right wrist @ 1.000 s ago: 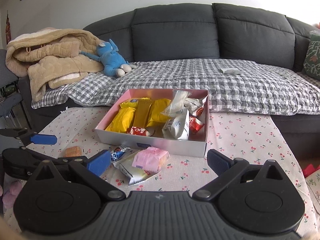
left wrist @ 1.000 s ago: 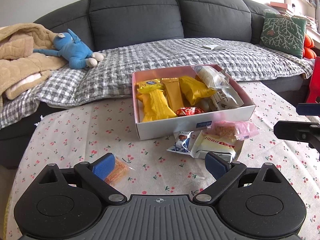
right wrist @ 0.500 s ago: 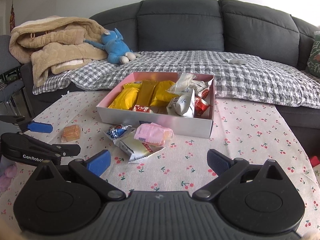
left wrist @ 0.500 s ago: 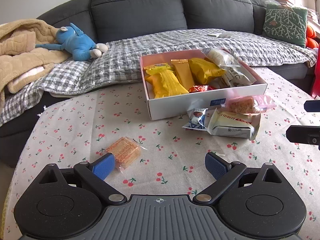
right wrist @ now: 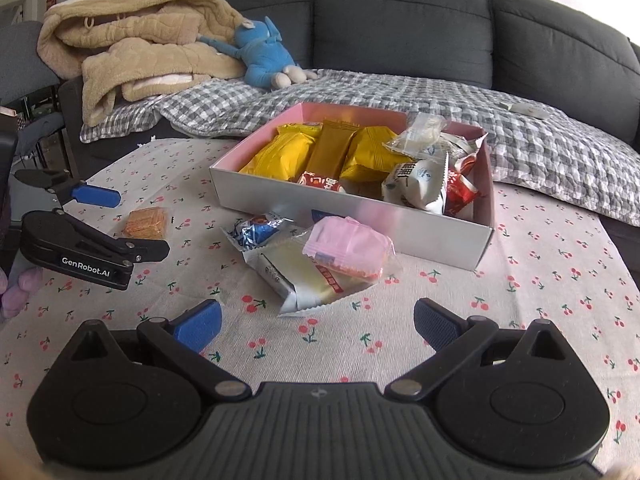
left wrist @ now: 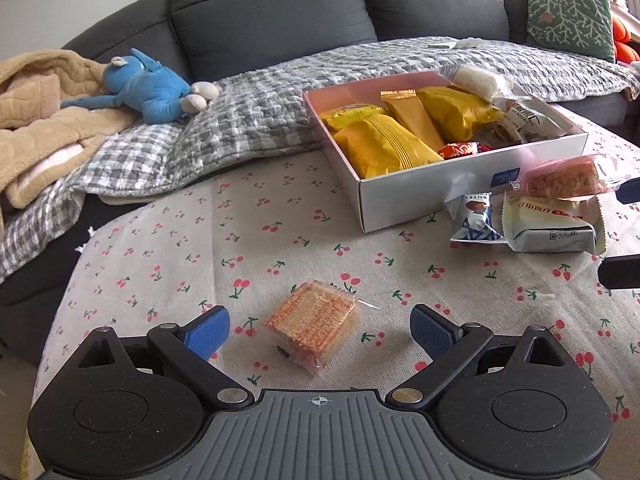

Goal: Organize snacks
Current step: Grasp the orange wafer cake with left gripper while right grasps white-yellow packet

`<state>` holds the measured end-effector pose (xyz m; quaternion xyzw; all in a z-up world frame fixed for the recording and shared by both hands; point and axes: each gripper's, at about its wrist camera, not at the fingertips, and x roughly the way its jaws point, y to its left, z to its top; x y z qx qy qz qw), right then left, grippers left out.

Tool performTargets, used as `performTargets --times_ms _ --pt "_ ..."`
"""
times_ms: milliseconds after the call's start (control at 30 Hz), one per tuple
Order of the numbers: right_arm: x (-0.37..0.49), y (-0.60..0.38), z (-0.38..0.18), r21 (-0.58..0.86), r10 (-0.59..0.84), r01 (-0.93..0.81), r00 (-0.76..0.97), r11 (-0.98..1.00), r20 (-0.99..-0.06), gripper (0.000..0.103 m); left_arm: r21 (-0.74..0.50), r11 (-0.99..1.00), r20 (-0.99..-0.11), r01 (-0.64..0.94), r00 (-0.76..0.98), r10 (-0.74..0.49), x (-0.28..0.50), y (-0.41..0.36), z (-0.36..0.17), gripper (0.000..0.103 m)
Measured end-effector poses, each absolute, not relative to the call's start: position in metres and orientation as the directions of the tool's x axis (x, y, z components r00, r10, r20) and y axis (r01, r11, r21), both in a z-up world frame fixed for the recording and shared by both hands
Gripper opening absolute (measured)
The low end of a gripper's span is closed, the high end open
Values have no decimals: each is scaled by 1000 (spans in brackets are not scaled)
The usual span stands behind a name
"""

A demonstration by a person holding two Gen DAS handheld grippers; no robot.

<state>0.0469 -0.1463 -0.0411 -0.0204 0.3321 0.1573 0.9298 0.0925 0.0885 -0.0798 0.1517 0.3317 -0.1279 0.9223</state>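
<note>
A clear-wrapped orange wafer biscuit [left wrist: 314,322] lies on the cherry-print tablecloth, between the open fingers of my left gripper [left wrist: 318,330], untouched. The same biscuit [right wrist: 146,222] shows in the right wrist view, just past the left gripper [right wrist: 122,220]. A white box with a pink inside [left wrist: 404,196] holds yellow, gold, red and white snack packs. In front of it lie a blue-and-white packet [left wrist: 474,220], a cream packet [left wrist: 552,226] and a pink-wrapped bar [left wrist: 564,178] on top. My right gripper [right wrist: 318,322] hangs open and empty, a little short of the cream packet [right wrist: 296,276].
A dark grey sofa [left wrist: 280,12] with a checked cover [left wrist: 320,80] stands behind the table. On it lie a blue plush toy [left wrist: 152,84], a beige coat [left wrist: 36,108] and a green cushion [left wrist: 570,16]. A purple-gloved hand [right wrist: 18,290] shows at the left edge.
My left gripper has swung left and lowered until the wafer biscuit sits between its fingers. My right gripper has moved closer to the loose packets by the box. Both stay open.
</note>
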Motion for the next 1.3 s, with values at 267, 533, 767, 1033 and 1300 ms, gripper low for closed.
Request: performTargets --times_ms 267,533,767,1033,1300 --pt "72 -150 -56 96 280 -290 705 952 -652 97 92 924 -687 371 696 -211 105 90 -84 93" --pt "74 -145 -52 94 311 -329 705 940 -638 74 24 933 -695 360 676 -243 102 84 -80 64" --pt "70 -144 -48 92 343 -372 699 924 -627 55 9 939 -701 344 672 -239 92 72 -77 54" --pt "60 -143 -44 90 356 -390 690 916 -631 54 -23 928 -708 373 649 -278 75 56 -74 36" --pt "44 -154 -43 86 327 -360 689 929 -646 54 -39 914 -714 405 628 -309 59 48 -73 34"
